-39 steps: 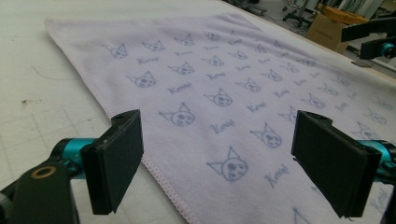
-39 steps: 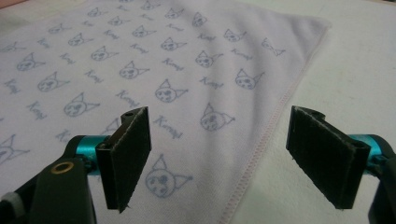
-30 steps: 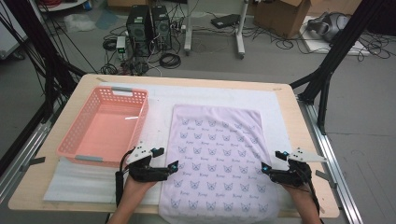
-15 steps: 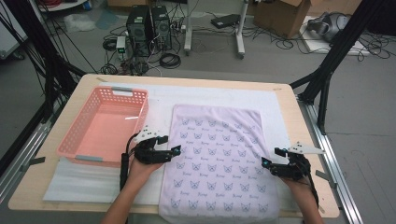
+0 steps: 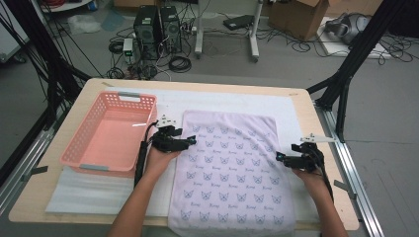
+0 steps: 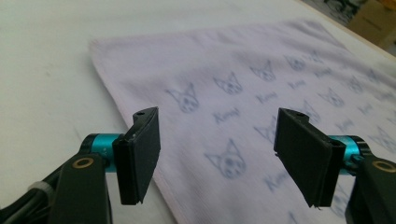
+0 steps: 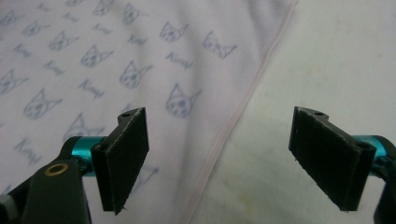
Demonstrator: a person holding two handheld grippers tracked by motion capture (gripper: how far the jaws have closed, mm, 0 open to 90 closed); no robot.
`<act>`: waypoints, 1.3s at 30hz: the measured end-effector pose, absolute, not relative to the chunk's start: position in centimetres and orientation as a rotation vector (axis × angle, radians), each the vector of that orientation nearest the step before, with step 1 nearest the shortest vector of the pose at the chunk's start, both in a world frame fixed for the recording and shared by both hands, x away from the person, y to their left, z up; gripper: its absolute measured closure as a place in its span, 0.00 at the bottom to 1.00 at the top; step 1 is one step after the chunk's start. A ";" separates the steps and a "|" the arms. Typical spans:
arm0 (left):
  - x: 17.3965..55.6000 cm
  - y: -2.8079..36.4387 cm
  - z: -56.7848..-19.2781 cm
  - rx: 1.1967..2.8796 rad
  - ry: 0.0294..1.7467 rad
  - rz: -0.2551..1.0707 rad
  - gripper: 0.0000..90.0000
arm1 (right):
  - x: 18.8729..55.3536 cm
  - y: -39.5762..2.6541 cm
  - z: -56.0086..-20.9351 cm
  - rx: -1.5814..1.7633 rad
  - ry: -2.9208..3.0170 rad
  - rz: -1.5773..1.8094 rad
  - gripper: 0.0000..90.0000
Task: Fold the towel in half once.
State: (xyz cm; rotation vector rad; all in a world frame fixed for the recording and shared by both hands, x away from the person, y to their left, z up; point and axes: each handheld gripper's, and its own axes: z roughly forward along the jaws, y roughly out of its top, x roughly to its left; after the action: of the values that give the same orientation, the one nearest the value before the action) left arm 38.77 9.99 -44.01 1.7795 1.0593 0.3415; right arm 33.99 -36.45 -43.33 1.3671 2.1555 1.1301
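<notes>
High view: the towel [image 5: 232, 173] is approached at both side edges by left gripper [image 5: 191, 141] and right gripper [image 5: 279, 157], jaws apart and empty, the left's just narrowing; edge pinches are likely needed next.

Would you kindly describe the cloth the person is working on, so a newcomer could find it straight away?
On the wooden table lies a white mat; the cloth is spread flat on its right half, beside the pink basket. It is pale lilac, printed with rows of small cat faces, the only patterned thing there.
</notes>
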 end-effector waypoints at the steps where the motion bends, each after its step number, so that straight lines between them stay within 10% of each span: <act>1: 39.1 10.0 -44.3 1.802 1.083 0.334 0.37 | 34.4 -36.4 -43.1 1.369 2.157 1.127 0.22; 20: 41.5 9.7 -45.0 1.920 1.195 0.437 0.38 | 39.5 -35.0 -44.2 1.454 2.193 1.000 0.46; 26: 41.1 9.0 -45.0 1.994 1.137 0.520 0.51 | 39.9 -33.6 -43.9 1.397 2.211 0.876 0.60; 33: 40.9 8.6 -44.9 1.987 1.103 0.413 0.94 | 40.0 -32.8 -43.6 1.415 2.260 0.889 0.92; 39: 41.1 9.1 -44.3 1.835 1.213 0.460 0.96 | 40.7 -33.2 -43.5 1.393 2.245 0.882 0.95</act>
State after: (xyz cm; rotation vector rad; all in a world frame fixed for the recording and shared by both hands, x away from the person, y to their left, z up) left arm 41.09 9.08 -44.29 1.8346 1.2130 0.4604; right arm 40.70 -33.16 -43.52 1.3930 2.2454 0.8818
